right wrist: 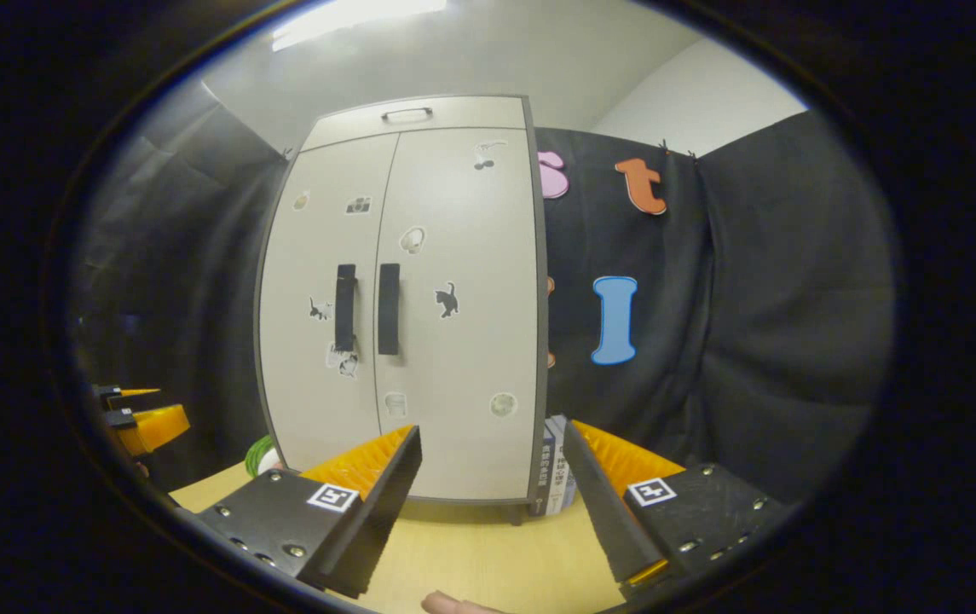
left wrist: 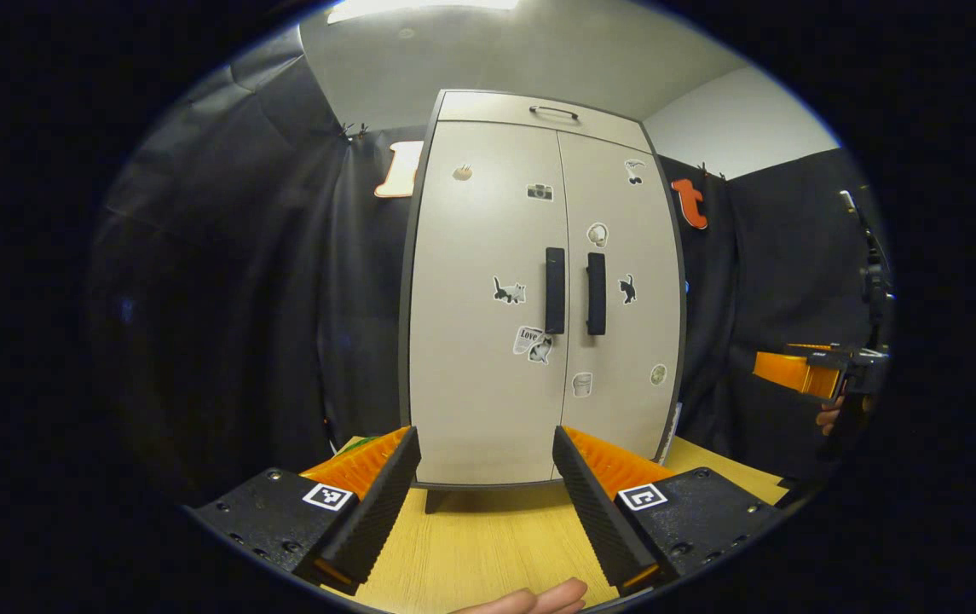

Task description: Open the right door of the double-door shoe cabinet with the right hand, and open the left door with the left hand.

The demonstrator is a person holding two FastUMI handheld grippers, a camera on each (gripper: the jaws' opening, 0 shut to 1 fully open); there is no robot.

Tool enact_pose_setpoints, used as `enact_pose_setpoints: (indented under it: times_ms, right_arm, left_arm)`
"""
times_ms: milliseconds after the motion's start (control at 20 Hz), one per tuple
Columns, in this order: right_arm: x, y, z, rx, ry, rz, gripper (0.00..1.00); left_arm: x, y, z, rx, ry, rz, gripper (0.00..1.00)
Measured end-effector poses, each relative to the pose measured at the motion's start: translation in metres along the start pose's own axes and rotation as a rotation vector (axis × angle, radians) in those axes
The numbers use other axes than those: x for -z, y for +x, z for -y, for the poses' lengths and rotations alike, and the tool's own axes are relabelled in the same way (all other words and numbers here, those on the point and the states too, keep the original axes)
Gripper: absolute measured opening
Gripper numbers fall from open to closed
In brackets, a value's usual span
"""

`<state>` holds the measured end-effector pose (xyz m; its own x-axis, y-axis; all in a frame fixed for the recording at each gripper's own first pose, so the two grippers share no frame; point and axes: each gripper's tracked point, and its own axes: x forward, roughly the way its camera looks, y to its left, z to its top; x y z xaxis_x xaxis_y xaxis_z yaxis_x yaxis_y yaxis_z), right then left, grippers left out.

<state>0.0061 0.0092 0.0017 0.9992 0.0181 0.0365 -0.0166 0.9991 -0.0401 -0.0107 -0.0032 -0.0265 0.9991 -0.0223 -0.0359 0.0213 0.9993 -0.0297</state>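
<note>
Both claws spread, empty: left claw [left wrist: 486,477], right claw [right wrist: 492,477]. Handles [right wrist: 366,309] ahead, nearly touching; risk of pinching the wrong one or both, doors [right wrist: 453,341] still shut.

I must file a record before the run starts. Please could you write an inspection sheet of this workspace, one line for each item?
Surface: light wooden table, bare in front of the cabinet.
Job's things: shoe cabinet standing on the table; left door and right door both closed; left handle and right handle untouched; stickers on both doors.
Clutter: books upright beside the cabinet; a green and white thing at its other side, unclear.
Grippers: left gripper open, short of the cabinet; right gripper open, short of the cabinet.
Cables: nothing seen.
Surroundings: black cloth wall, white ceiling with a light.
</note>
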Motion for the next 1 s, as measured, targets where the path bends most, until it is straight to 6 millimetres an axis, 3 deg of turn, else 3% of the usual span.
enact_pose_setpoints:
  times_ms: [200,500,550,600,650,750,1000]
  right_arm:
    - [-0.008,0.033,-0.013,-0.011,0.006,-0.003,0.99]
    - [-0.034,0.101,-0.058,-0.081,-0.033,0.016,0.99]
    - [-0.040,0.114,-0.065,-0.080,-0.019,0.016,0.95]
    - [-0.045,0.127,-0.073,-0.084,-0.002,0.011,0.99]
    - [-0.049,0.139,-0.085,-0.100,0.012,0.005,0.95]
    - [-0.054,0.159,-0.107,-0.137,0.018,-0.017,0.99]
    - [-0.065,0.201,-0.136,-0.135,0.022,-0.035,0.95]
  left_arm:
    - [0.000,-0.002,-0.017,-0.028,0.006,0.018,0.98]
    - [0.014,-0.007,-0.027,-0.004,-0.032,0.007,0.97]
    - [0.018,-0.007,-0.028,0.004,-0.040,0.001,0.97]
    - [0.021,-0.007,-0.028,0.013,-0.043,-0.005,0.97]
    - [0.022,-0.006,-0.028,0.020,-0.044,-0.008,0.97]
    - [0.024,-0.005,-0.032,0.026,-0.041,-0.006,0.98]
    - [0.027,-0.010,-0.050,0.013,-0.006,0.013,0.98]
